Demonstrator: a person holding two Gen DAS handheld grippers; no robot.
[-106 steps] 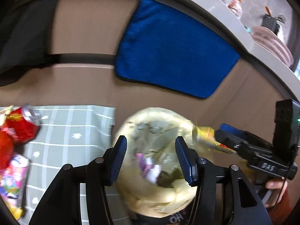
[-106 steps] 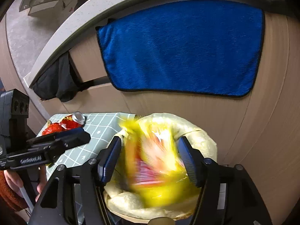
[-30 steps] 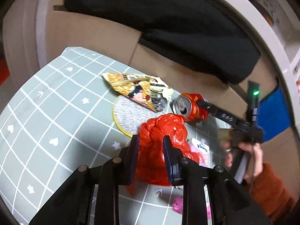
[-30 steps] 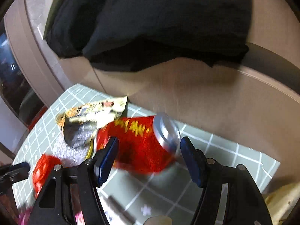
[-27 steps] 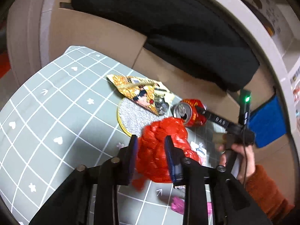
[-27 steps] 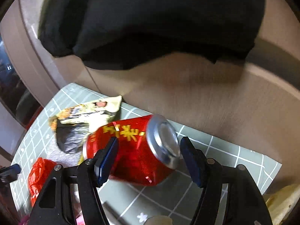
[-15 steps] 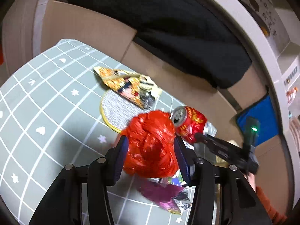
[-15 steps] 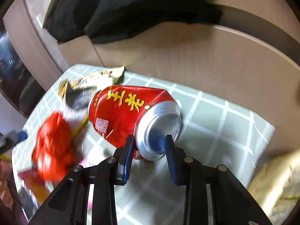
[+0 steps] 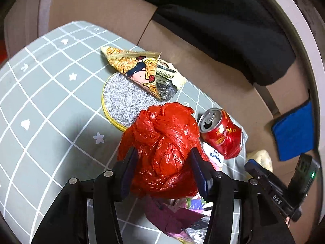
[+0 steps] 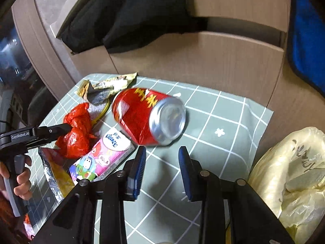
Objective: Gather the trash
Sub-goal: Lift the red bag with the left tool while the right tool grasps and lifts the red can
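My left gripper [image 9: 163,167] has its jaws around a crumpled red plastic bag [image 9: 162,146], which bulges between the pads; the bag also shows in the right wrist view [image 10: 76,129]. My right gripper [image 10: 161,167] is open and empty, just short of a dented red can [image 10: 148,118] lying on its side on the green grid mat [image 10: 223,122]. The can [image 9: 221,134] lies right of the bag. A pink Kleenex pack [image 10: 101,156] lies beside the can. A yellowish trash bag [image 10: 292,174] stands at the right, off the mat.
A yellow snack wrapper [image 9: 142,71] rests on a grey round pad [image 9: 124,103] at the back of the mat. Purple foil wrappers [image 9: 176,217] lie under my left gripper. A black cloth [image 10: 132,16] and a blue cloth [image 10: 304,40] hang on the brown cabinet behind.
My left gripper's jaws have widened around the red bag. My right gripper was shut on the can's end; it has opened and backed off, and the can lies free on the mat.
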